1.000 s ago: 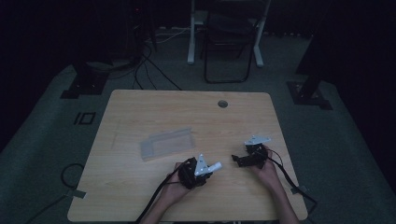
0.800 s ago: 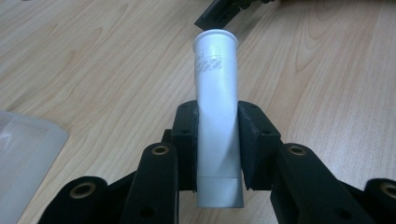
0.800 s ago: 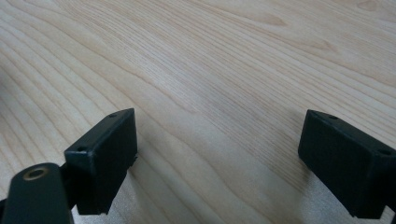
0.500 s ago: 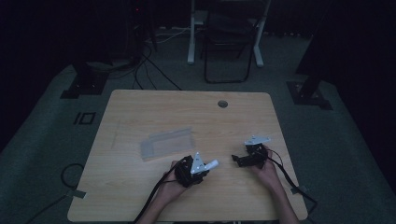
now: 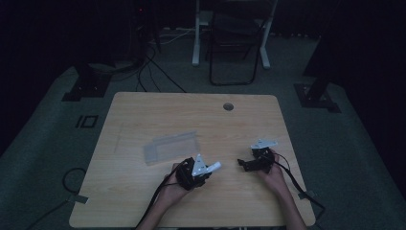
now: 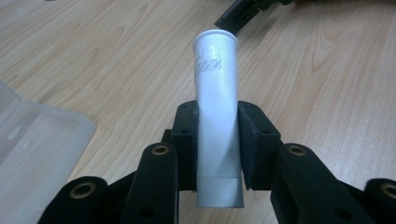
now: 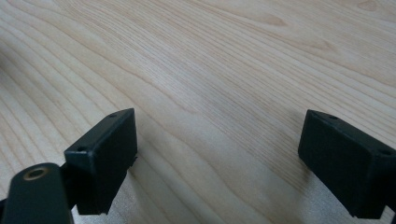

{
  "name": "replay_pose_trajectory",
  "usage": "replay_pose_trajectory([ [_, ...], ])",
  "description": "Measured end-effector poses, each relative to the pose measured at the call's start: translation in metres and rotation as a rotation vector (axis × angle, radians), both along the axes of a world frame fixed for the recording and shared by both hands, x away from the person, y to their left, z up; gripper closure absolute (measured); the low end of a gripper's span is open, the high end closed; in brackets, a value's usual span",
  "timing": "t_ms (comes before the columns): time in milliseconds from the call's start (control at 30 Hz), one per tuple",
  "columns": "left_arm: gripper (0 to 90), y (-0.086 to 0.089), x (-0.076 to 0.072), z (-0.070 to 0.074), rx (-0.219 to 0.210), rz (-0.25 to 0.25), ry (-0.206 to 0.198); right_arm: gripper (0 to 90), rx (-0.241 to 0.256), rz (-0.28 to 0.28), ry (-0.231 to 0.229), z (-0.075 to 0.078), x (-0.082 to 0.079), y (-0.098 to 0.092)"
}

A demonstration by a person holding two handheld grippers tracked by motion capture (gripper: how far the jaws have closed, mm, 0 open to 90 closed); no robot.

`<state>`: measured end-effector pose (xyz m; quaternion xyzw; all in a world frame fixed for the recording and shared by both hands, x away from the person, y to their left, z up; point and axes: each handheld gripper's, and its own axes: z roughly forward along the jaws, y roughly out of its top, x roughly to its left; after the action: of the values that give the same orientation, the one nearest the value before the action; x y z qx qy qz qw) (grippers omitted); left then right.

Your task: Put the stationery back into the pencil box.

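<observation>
Pinching a white tube [image 6: 215,116] between its pads, the left gripper [image 5: 194,173] is holding it just above the table [image 5: 143,110], near the clear plastic case [image 5: 171,147] (lying open, apparently waiting for it). The right gripper [image 5: 253,163] is resting spread and empty; stowing looks left to do.

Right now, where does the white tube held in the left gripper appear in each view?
High view: the white tube sits low centre, sticking out to the right of the left gripper, just right of the clear plastic case.
Left gripper view: the tube runs up the middle, clamped between the black jaws.
Right gripper view: not in it.
Shared landmark: the wooden table.
</observation>
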<state>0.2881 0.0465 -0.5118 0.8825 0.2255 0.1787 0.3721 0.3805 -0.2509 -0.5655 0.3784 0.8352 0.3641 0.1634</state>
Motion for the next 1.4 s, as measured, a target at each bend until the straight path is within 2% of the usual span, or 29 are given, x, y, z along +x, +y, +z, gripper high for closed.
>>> replay_pose_trajectory([
  [933, 70.6, 0.020, 0.011, 0.009, -0.023, 0.039, -0.011, 11.6, 0.002, -0.001, 0.000, 0.000, 0.000, 0.000],
  [1400, 70.6, 0.035, 0.021, 0.016, -0.035, 0.059, -0.013, 11.6, 0.001, -0.001, 0.000, 0.000, 0.000, 0.000],
])
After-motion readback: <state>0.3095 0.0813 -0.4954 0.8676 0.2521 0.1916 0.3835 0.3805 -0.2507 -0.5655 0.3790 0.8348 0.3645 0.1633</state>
